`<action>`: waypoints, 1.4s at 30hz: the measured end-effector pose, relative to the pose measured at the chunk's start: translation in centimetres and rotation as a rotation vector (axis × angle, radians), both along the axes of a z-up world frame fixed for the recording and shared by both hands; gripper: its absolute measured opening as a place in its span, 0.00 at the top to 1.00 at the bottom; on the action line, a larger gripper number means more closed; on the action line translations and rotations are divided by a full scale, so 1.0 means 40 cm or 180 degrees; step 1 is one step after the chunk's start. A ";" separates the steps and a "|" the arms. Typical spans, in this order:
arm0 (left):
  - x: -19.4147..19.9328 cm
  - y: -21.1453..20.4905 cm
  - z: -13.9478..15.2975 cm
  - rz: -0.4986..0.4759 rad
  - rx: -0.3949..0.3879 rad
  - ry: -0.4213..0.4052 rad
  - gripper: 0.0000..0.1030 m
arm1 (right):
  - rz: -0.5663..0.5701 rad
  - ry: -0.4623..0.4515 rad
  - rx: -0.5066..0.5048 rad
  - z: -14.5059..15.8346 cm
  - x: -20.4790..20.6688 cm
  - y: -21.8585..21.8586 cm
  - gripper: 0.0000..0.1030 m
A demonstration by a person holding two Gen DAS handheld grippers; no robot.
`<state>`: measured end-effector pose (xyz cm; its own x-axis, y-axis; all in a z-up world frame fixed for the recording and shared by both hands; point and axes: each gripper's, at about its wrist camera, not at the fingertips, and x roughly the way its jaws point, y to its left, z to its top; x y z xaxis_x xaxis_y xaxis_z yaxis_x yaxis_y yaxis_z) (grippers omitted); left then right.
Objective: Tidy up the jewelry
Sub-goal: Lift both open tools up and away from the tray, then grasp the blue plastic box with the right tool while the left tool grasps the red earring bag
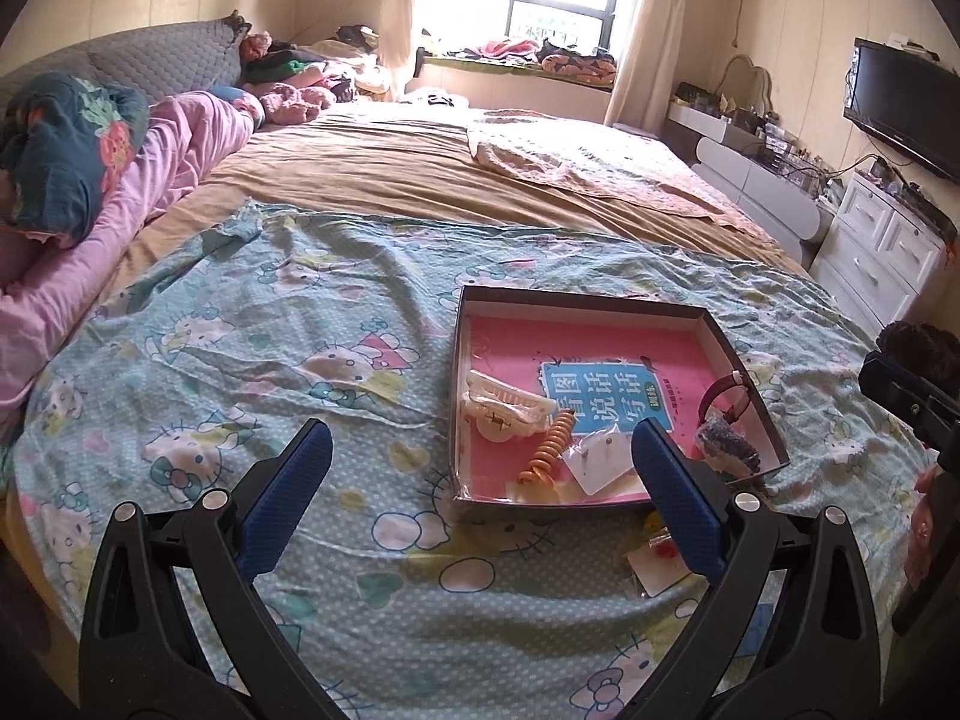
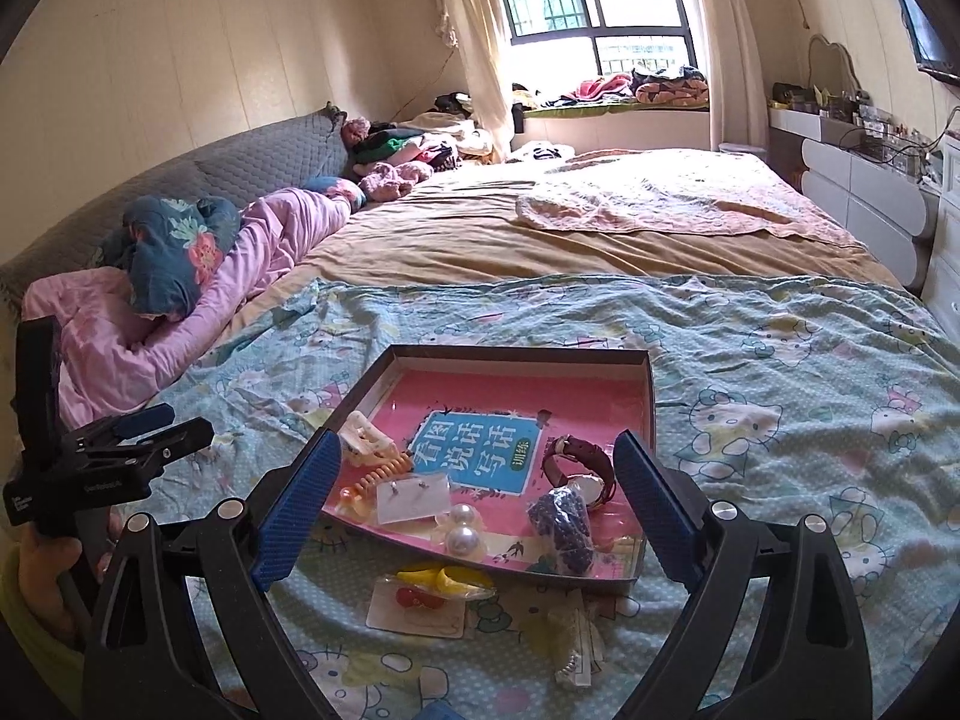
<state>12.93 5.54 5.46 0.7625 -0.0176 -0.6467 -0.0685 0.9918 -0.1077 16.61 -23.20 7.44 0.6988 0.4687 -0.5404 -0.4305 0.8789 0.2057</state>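
Right gripper [image 2: 474, 510] hangs wide apart, empty, over near edge of box [image 2: 649, 396] on bed [image 2: 780, 360]; left gripper [image 1: 480, 501] likewise spread, empty. Earring card [image 2: 417, 603] lies flat on bed just outside box's near edge, long axis roughly parallel to that edge. Judged light, thin, slippery film; pinch by edge. Beaded pouch [image 2: 561, 525] inside box at near edge: soft.

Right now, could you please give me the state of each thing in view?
Box: open, lidless, on the bed.
Watch: in box, strap looped.
Pearls: in box.
Hair clip: in box.
Yellow piece: outside box.
Left gripper: open.
Right gripper: open.
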 end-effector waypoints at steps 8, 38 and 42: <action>-0.035 -0.002 0.011 -0.0025 0.0004 -0.0044 0.09 | 0.0039 -0.0025 -0.0036 0.008 -0.033 0.000 0.11; -0.097 -0.114 -0.093 -0.0449 0.0131 0.0231 0.09 | 0.0313 0.0344 -0.0385 -0.140 -0.165 0.027 0.11; -0.092 -0.131 -0.118 -0.0510 0.0150 0.0314 0.09 | 0.0403 0.0393 -0.0441 -0.167 -0.186 0.035 0.11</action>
